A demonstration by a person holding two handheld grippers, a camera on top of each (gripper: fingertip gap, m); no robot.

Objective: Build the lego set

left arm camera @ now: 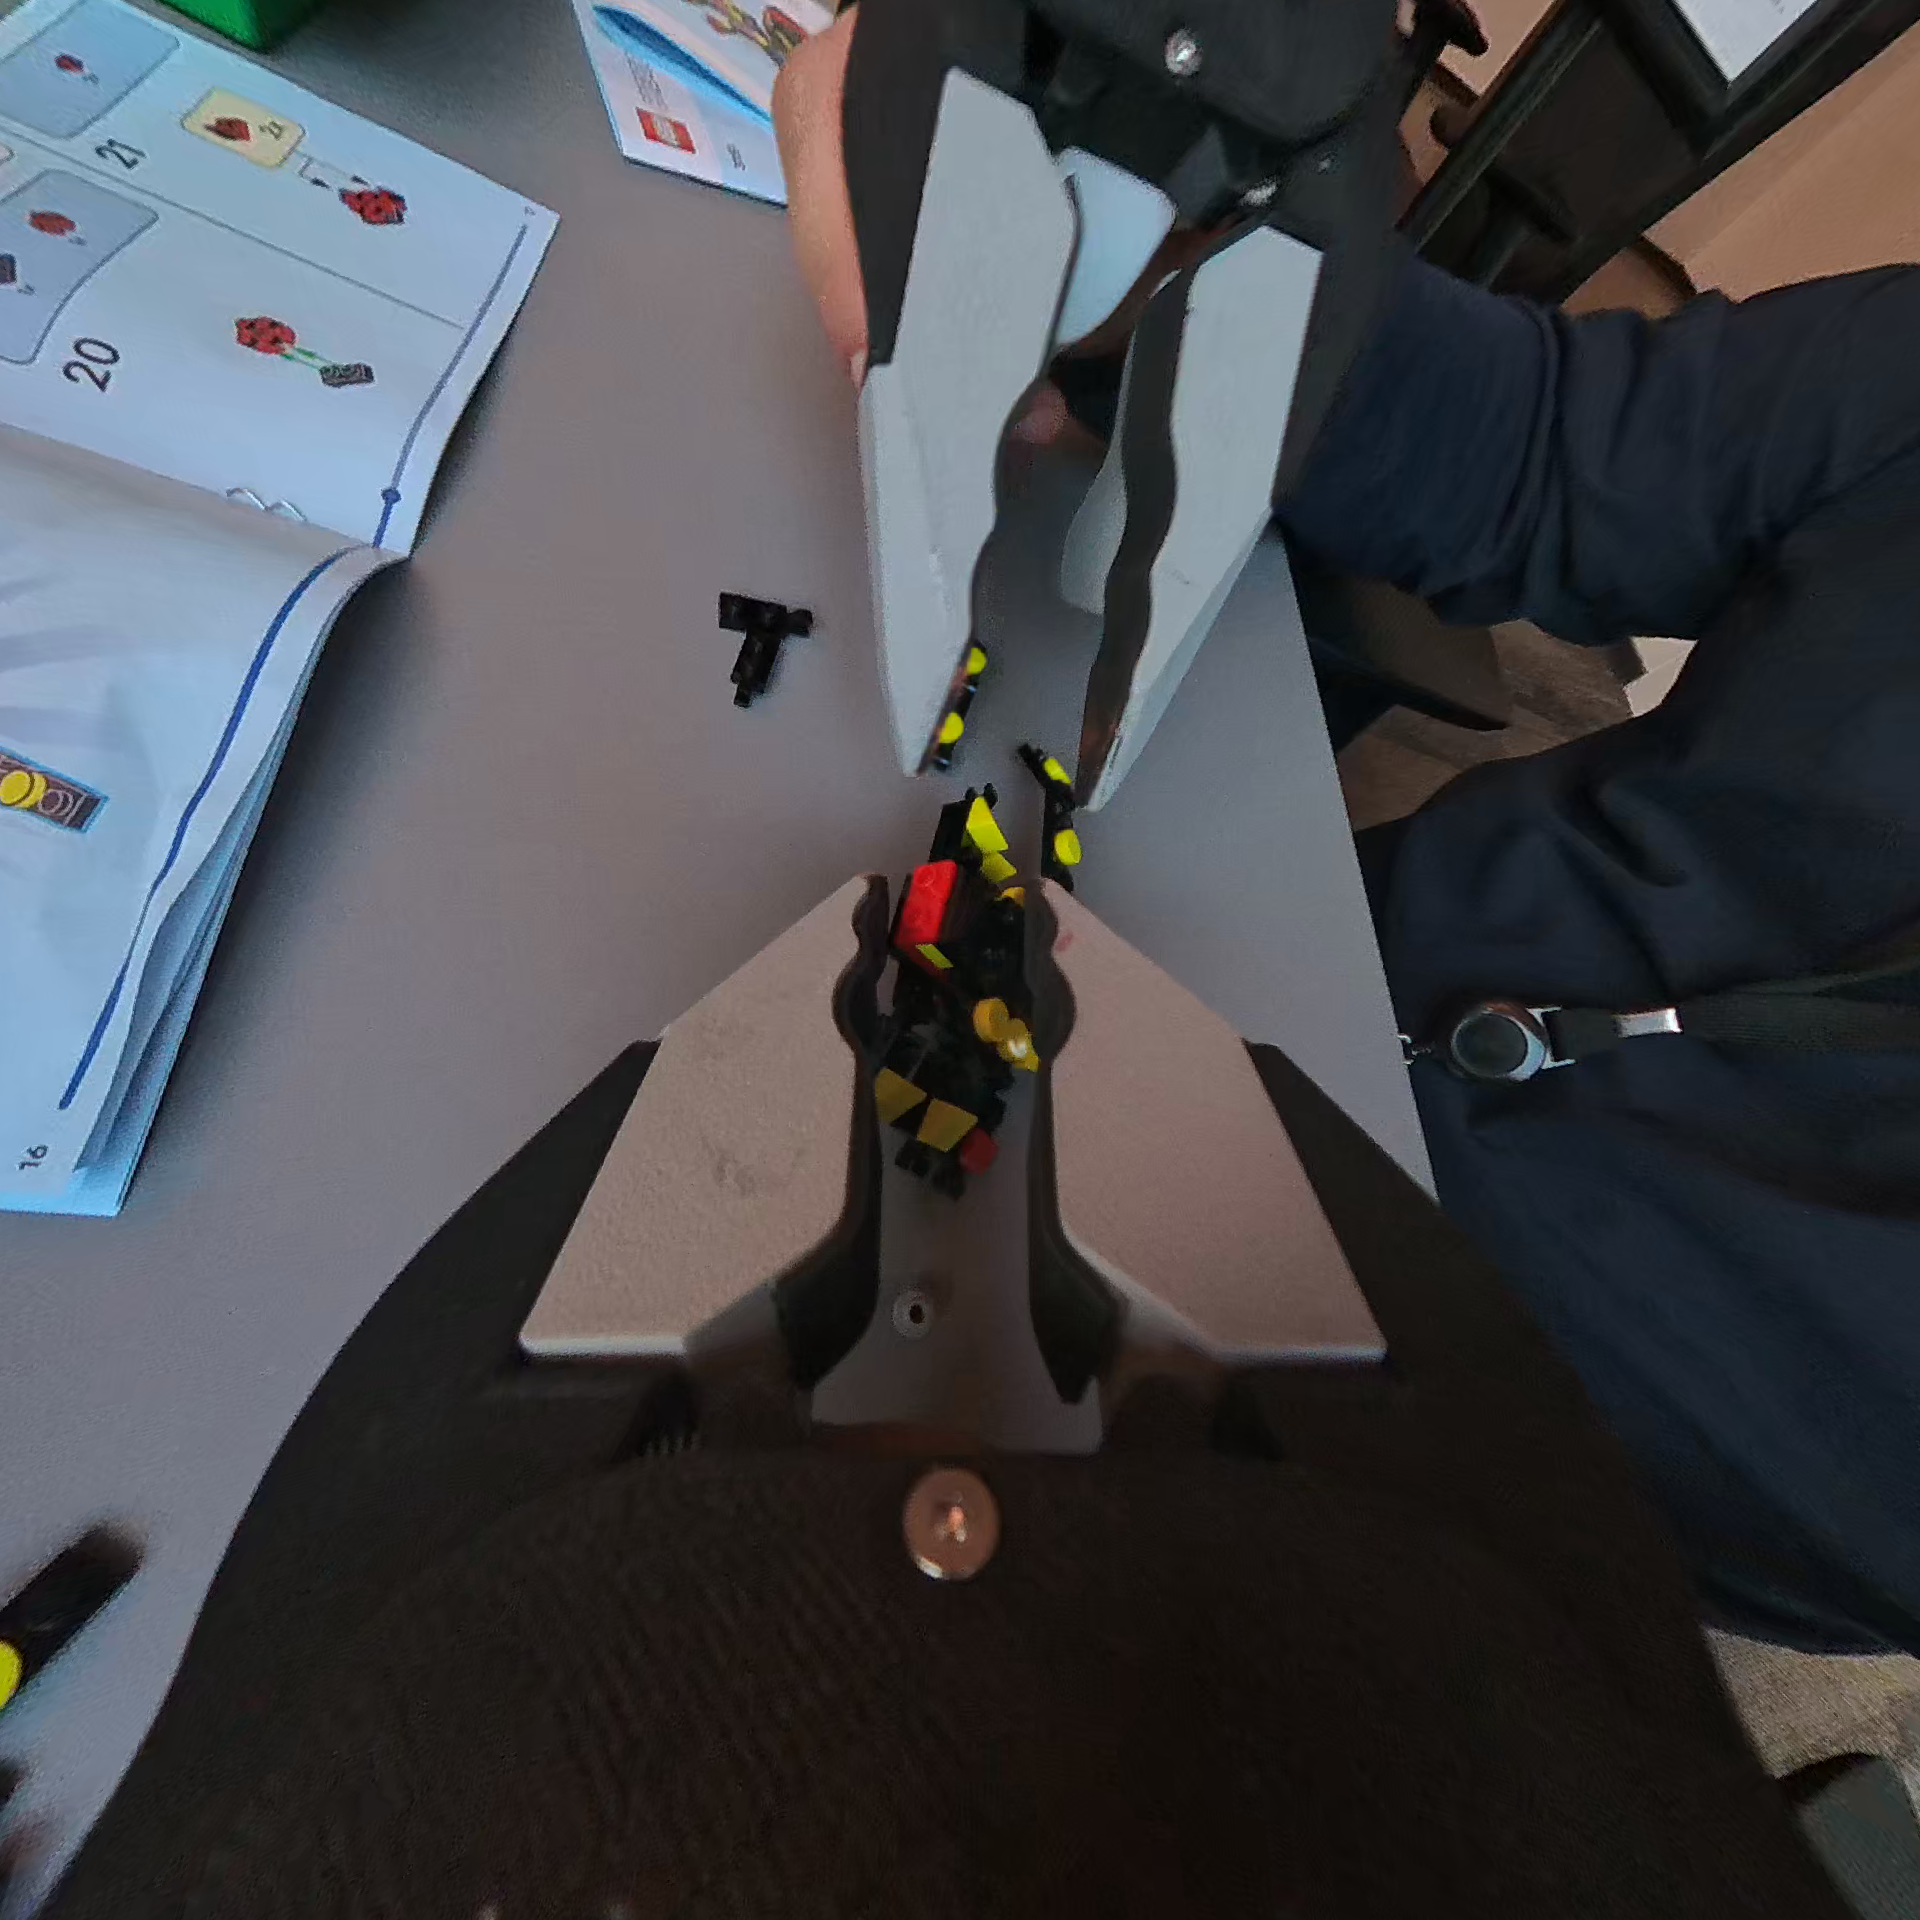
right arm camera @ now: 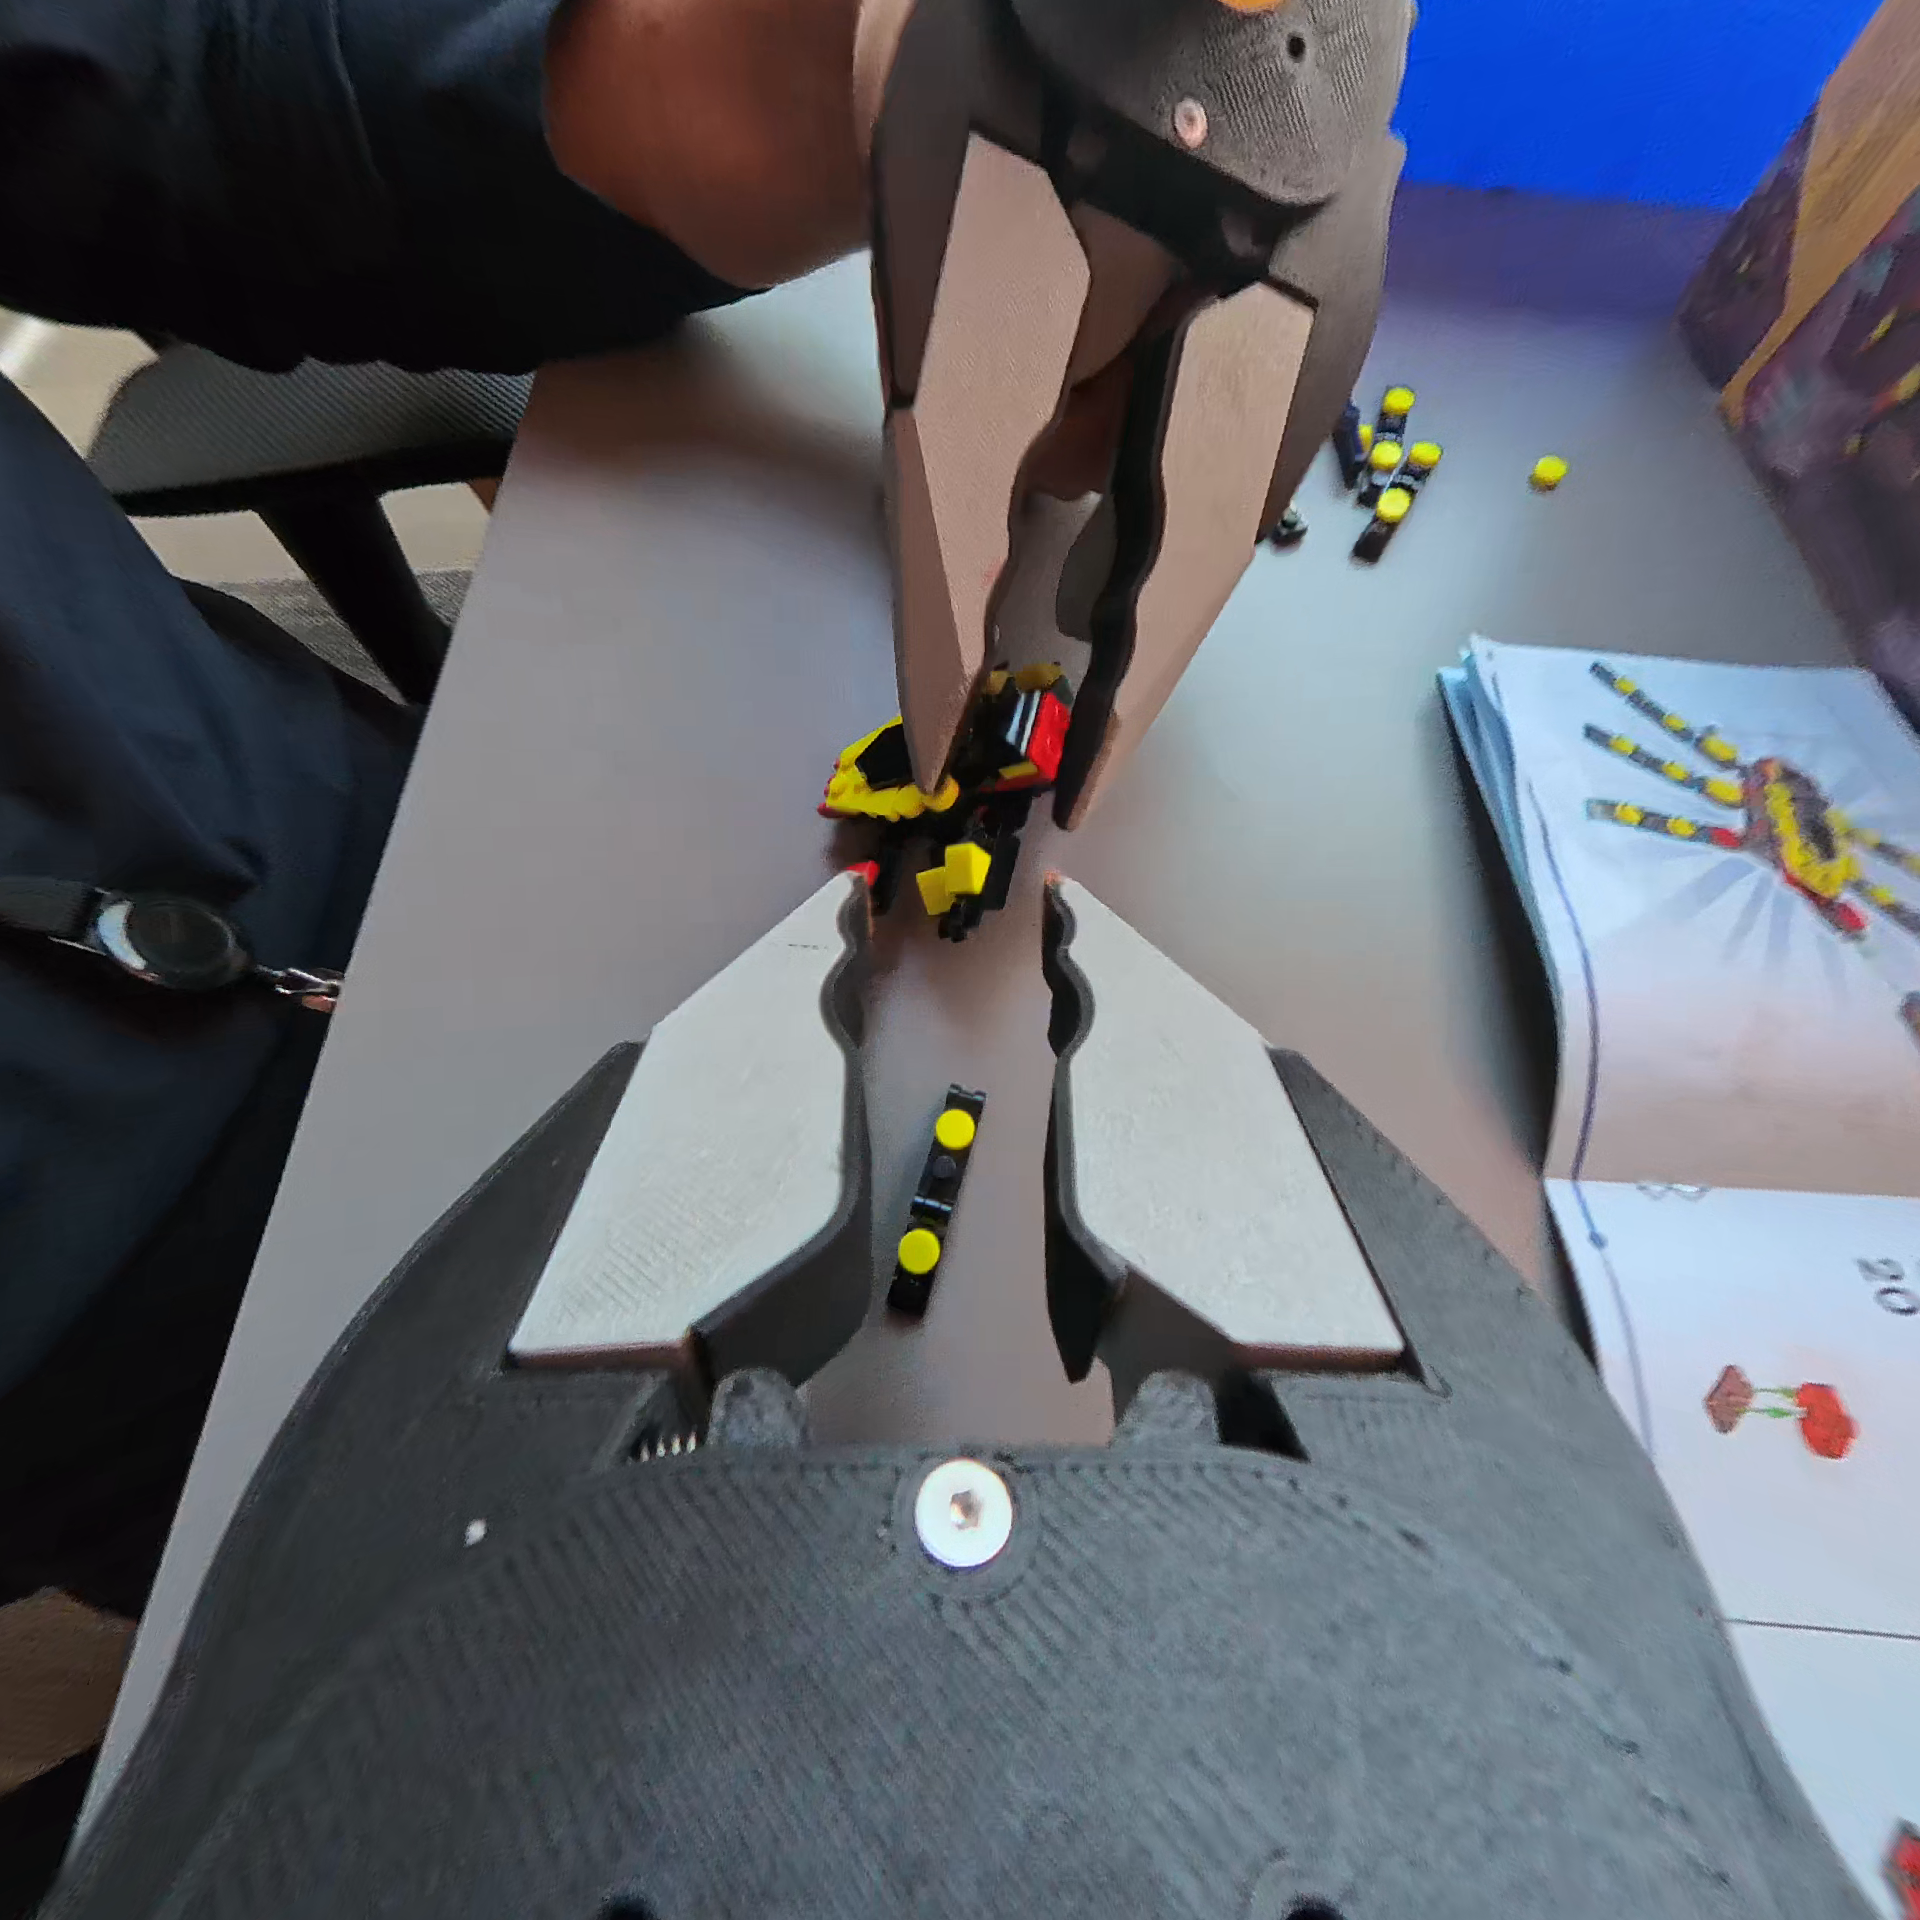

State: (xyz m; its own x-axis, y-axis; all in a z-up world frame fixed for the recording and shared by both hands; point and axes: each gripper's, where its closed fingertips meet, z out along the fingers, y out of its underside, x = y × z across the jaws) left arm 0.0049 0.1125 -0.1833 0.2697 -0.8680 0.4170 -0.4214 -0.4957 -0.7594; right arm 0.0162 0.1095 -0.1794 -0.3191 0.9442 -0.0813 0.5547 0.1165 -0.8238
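A small black, yellow and red lego model (left arm camera: 951, 1023) sits on the grey table (left arm camera: 540, 883). My left gripper (left arm camera: 954, 885) is shut on it, with a finger against each side. In the right wrist view the left gripper (right arm camera: 1000, 798) reaches in from the top around the model (right arm camera: 1023, 732). My right gripper (right arm camera: 954, 883) is open, tips close to the model. A black leg piece with two yellow studs (right arm camera: 933, 1195) lies loose on the table between its fingers. In the left wrist view the right gripper (left arm camera: 1003, 784) comes from above, and that leg (left arm camera: 961, 696) is partly hidden.
An open instruction booklet (left arm camera: 208, 436) lies left, also in the right wrist view (right arm camera: 1714, 935). A black T-shaped piece (left arm camera: 764, 639) lies near it. Several spare legs (right arm camera: 1387, 468), a yellow stud (right arm camera: 1548, 471) and a box (right arm camera: 1829, 270) are farther off. A person in dark clothes sits at the table edge. Left and right tips are no more than a few centimetres apart.
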